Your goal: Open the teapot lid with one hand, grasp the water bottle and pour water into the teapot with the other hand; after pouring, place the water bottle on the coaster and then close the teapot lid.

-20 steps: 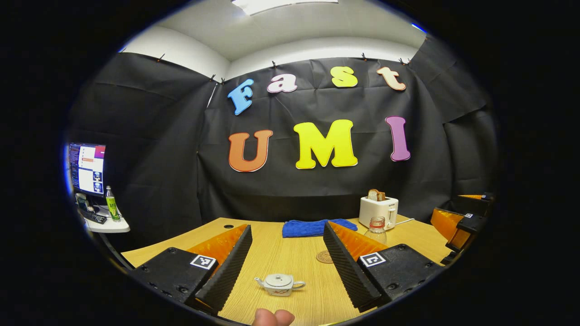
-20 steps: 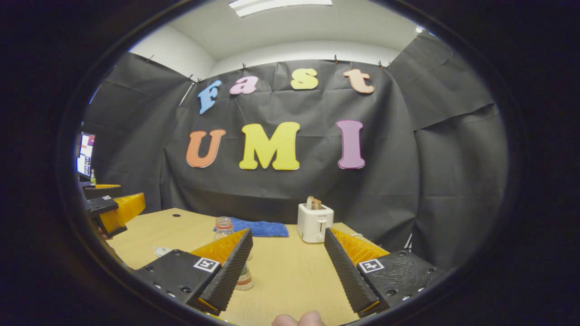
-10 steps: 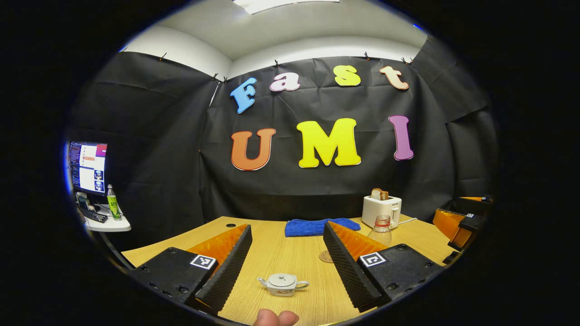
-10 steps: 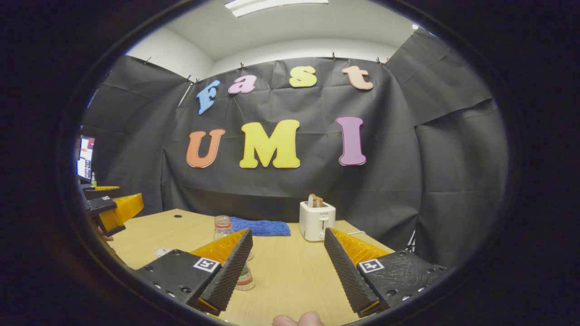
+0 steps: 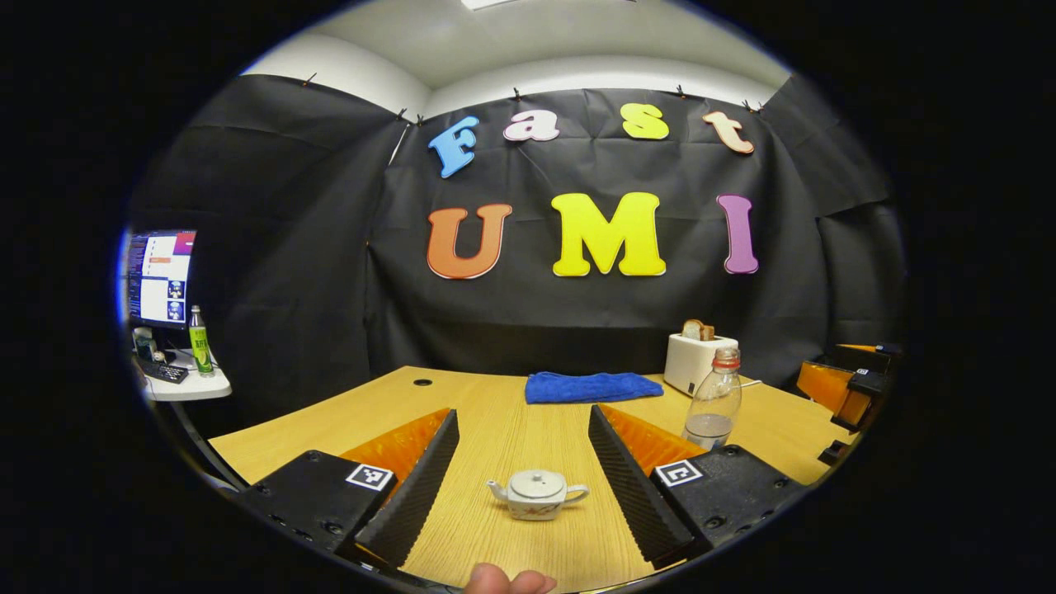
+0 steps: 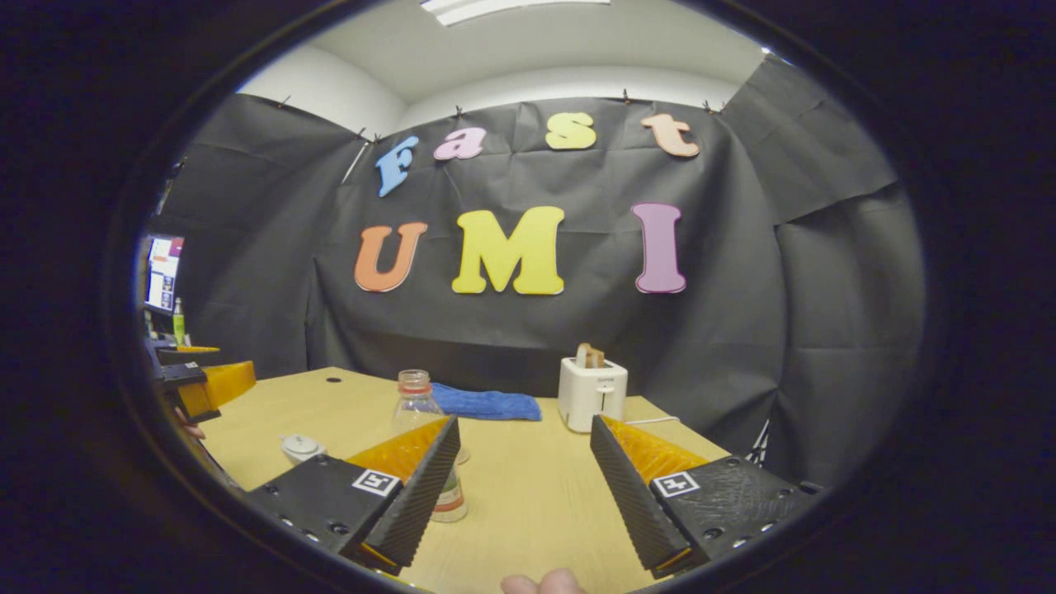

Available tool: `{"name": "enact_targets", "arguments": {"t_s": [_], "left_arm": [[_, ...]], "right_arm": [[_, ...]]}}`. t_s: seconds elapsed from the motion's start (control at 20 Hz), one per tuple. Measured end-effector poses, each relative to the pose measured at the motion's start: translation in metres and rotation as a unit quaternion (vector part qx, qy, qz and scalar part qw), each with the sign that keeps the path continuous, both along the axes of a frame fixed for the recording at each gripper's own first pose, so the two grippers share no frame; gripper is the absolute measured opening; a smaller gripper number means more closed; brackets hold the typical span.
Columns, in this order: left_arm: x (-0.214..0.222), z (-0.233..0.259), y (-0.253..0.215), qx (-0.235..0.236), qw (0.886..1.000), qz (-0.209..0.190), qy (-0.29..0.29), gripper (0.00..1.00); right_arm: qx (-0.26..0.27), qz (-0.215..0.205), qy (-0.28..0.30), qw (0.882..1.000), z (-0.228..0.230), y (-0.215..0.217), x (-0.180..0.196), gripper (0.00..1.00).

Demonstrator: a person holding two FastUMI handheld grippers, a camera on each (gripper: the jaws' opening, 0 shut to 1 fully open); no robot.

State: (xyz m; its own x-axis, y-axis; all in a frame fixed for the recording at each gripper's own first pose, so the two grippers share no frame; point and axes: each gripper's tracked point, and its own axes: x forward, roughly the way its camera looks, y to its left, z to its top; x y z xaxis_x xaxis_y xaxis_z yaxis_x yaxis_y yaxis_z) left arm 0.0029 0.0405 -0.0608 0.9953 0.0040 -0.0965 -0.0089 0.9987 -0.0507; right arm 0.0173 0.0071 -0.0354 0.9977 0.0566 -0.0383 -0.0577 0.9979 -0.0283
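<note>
Tongs (image 5: 521, 487) above wooden table (image 5: 511, 412)

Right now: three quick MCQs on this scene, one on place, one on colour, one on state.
1. The teapot in the left gripper view lies:
A. between that gripper's fingers
B. on the towel
C. atop the toaster

2. The folded towel is:
A. red
B. blue
C. white

3. The teapot lid is:
A. off, on the table
B. held by a gripper
C. on the pot

Answers: 1 A, it sits on the table in the gap of the left gripper; 2 B, plainly blue; 3 C, lid seated, nothing gripping it.
</note>
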Motion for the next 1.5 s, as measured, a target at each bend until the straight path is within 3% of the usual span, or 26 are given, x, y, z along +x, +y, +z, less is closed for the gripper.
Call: {"name": "enact_targets", "arguments": {"t_s": [0.35,0.65,1.05,1.25,1.45,1.5], "left_arm": [[0.016,-0.047,-0.014,-0.011,0.997,-0.04,0.069,0.98],[0.03,-0.08,-0.029,-0.003,0.989,-0.075,0.128,0.85],[0.045,-0.096,-0.032,0.017,0.983,-0.079,0.165,0.59],[0.049,-0.098,-0.028,0.027,0.982,-0.066,0.174,0.41],[0.051,-0.098,-0.025,0.041,0.983,-0.061,0.17,0.12],[0.05,-0.097,-0.025,0.04,0.983,-0.062,0.169,0.09]], "right_arm": [[-0.014,-0.005,0.025,1.0,-0.022,-0.013,0.012,0.95],[-0.017,-0.022,0.037,0.999,-0.033,-0.027,0.02,0.95],[-0.009,-0.032,0.049,0.998,-0.04,-0.037,0.027,0.95],[-0.013,-0.036,0.043,0.998,-0.037,-0.04,0.028,0.98],[-0.004,0.027,0.052,0.998,-0.045,-0.01,0.026,0.93],[-0.005,0.046,0.058,0.997,-0.049,-0.001,0.024,0.98]]}}
